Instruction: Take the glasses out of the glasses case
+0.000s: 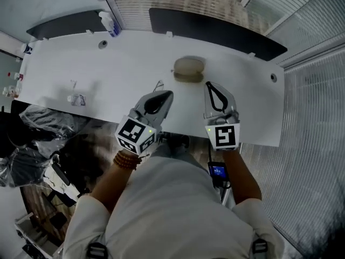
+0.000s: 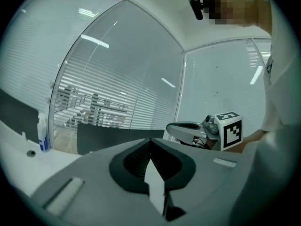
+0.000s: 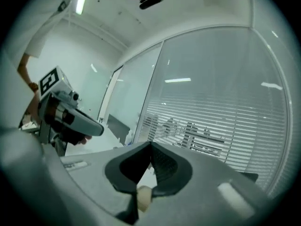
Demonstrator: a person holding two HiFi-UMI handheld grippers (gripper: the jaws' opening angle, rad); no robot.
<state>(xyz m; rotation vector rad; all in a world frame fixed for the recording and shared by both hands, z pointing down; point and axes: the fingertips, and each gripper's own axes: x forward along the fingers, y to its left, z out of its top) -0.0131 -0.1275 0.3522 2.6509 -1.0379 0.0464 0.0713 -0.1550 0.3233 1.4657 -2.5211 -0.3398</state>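
Head view: glasses case (image 1: pixel 188 69) looks shut, nothing extracted yet — left gripper (image 1: pixel 167 94), right gripper (image 1: pixel 208 84) jaws together, empty.

Case look: tan glasses case (image 1: pixel 188 69), oval and rounded, with a seam running round its side.
Case state: lid down, as far as can be told.
Case pose: lying flat on the white table (image 1: pixel 135 58).
Case place: beyond the closed jaw tips of the left gripper (image 1: pixel 165 94) and right gripper (image 1: pixel 209 86), nearer the right one's; between no jaws.
Glasses: cannot be made out.
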